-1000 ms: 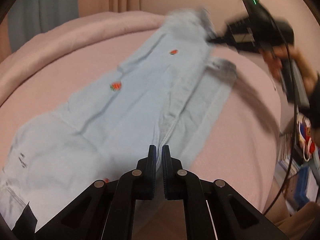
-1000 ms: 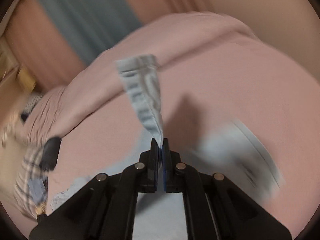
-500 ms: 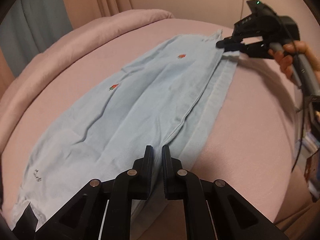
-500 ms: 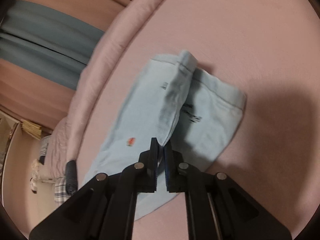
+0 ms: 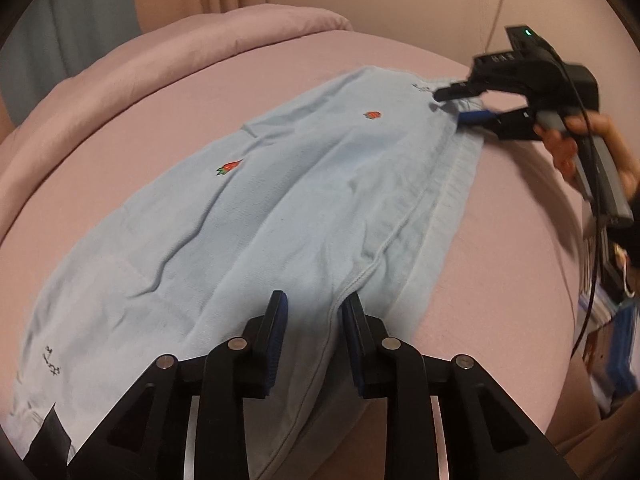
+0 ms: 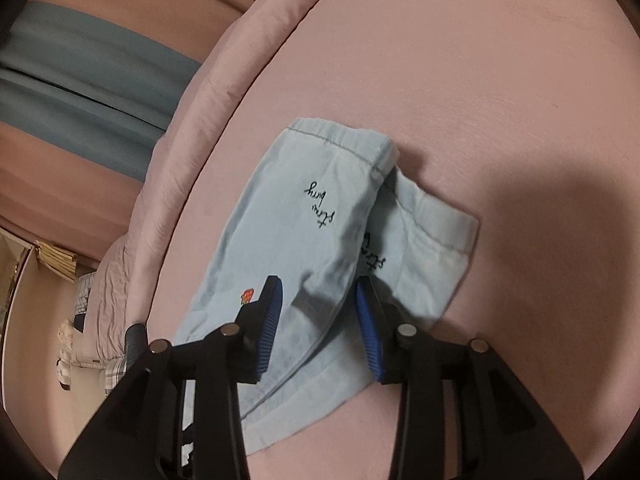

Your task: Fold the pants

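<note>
Light blue pants (image 5: 280, 184) with small strawberry prints lie flat on the pink bed (image 5: 168, 92), one leg folded over the other. My left gripper (image 5: 314, 300) is low over the seam at the waist end; its jaws are opening, and the cloth under them lies loose on the bed. My right gripper (image 5: 450, 106), held by a hand (image 5: 580, 140), is at the leg cuffs. In the right wrist view the right gripper (image 6: 318, 284) hovers over the stacked cuffs (image 6: 340, 200) with black script. Its jaws are opening too, and the pads press on nothing.
A rolled pink duvet (image 5: 224, 36) runs along the bed's far side, with a grey-blue curtain (image 6: 80, 80) behind it. A black cable (image 5: 596, 240) hangs from the right gripper. Books and clutter (image 5: 612, 320) sit beside the bed on the right. Plaid cloth (image 6: 112, 372) lies off the bed's end.
The right gripper came down with the raised leg cuff, laid it over the other cuff and let go. The left gripper's jaws also parted from the seam. The pants now lie flat.
</note>
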